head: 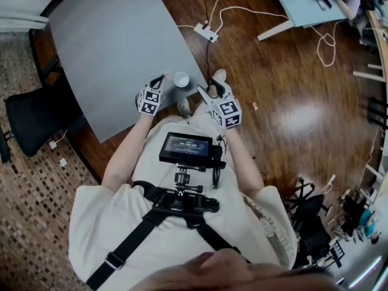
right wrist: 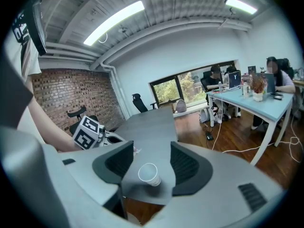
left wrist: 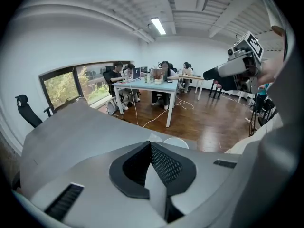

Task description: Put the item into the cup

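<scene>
A white paper cup (head: pixel 181 79) stands upright near the corner of the grey table (head: pixel 115 41). My left gripper (head: pixel 162 77) hovers just left of the cup, raised off the tabletop. It is shut on a small clear-wrapped item (left wrist: pixel 152 137) that sticks out past its tips (left wrist: pixel 151 146); the cup's rim (left wrist: pixel 176 142) shows just beyond. In the right gripper view the item (right wrist: pixel 135 150) is a pale pinkish speck at the left gripper's tip. My right gripper (head: pixel 210 90) waits off the table corner, open, and the cup (right wrist: pixel 148 173) is framed between its jaws (right wrist: pixel 151 147) but farther off.
A black office chair (head: pixel 36 117) stands at the table's left. A power strip (head: pixel 206 33) and white cables lie on the wood floor beyond the corner. People sit at a light blue table (left wrist: pixel 152 83) across the room. A screen rig (head: pixel 186 149) hangs on the person's chest.
</scene>
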Tool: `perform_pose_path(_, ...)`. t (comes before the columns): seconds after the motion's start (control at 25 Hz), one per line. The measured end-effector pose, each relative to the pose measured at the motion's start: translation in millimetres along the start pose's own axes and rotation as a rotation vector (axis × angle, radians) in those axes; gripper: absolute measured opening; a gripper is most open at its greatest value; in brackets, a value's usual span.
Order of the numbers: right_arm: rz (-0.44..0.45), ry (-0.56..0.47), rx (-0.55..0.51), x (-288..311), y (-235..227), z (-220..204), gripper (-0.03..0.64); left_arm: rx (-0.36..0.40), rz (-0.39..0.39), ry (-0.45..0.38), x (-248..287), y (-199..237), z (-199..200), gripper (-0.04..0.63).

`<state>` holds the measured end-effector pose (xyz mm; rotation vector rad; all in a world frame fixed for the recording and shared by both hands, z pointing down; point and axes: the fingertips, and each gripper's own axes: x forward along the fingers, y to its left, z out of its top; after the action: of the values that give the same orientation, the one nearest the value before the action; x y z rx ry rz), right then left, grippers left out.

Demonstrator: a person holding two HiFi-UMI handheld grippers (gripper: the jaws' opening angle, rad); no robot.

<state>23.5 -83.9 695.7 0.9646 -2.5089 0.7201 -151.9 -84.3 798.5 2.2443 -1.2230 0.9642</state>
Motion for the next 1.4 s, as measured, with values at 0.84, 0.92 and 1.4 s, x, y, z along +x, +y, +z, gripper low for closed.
perform_pose_path(0.84, -0.065, 0.027, 0.039, -4.0, -12.3, -17.2, 0.261, 0.136, -0.219, 0.197, 63.4, -61.1, -16.5, 0.002)
perform_pose_path(0.92, -0.071, 0.031, 0.044, -5.7, -12.6, -18.0, 0.261, 0.143, -0.213, 0.207, 65.7, -59.6, -17.8, 0.002)
perform_pose_path(1.4, -0.071, 0.043, 0.030, -2.1, -17.3, -27.2, 0.261, 0.172, -0.241, 0.254, 68.8, -73.0, -25.6, 0.002)
